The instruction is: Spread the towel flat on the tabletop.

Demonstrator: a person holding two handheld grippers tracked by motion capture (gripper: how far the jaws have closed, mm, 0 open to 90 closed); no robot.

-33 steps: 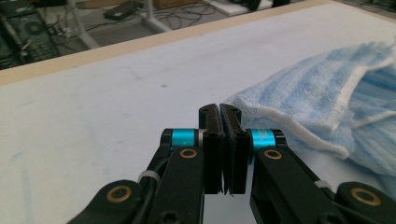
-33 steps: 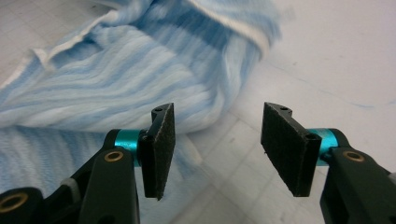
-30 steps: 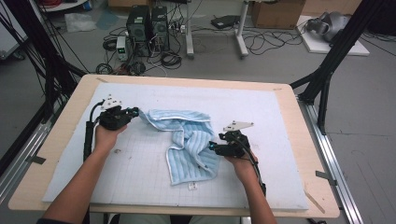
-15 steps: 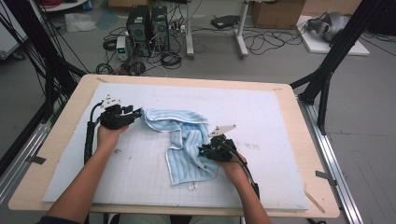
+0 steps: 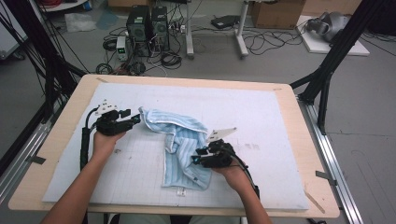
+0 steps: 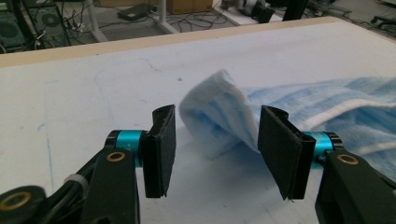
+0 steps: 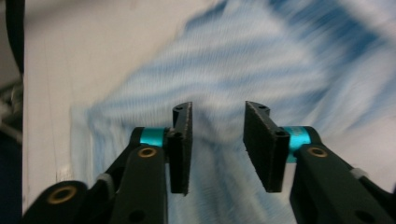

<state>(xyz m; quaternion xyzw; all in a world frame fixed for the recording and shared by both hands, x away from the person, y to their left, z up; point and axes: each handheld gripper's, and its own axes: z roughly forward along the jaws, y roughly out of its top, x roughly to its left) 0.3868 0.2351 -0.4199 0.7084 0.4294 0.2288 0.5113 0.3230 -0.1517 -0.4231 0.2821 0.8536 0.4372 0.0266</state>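
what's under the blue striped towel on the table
The blue striped towel lies crumpled on the white mat that covers the wooden table. Mat shows all round it. Its folds cover whatever might lie underneath, so nothing more can be told.

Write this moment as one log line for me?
left gripper: jaws just opening, towel corner between, not pinched | right gripper: open over blue striped towel, jaws just widening | towel: crumpled on white mat

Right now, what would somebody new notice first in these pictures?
A crumpled blue striped towel lies mid-table on the white mat. The left gripper sits open at its upturned far corner, while the right gripper, jaws apart, hovers over its near part. Behind the table, computer towers stand among tangled cables.
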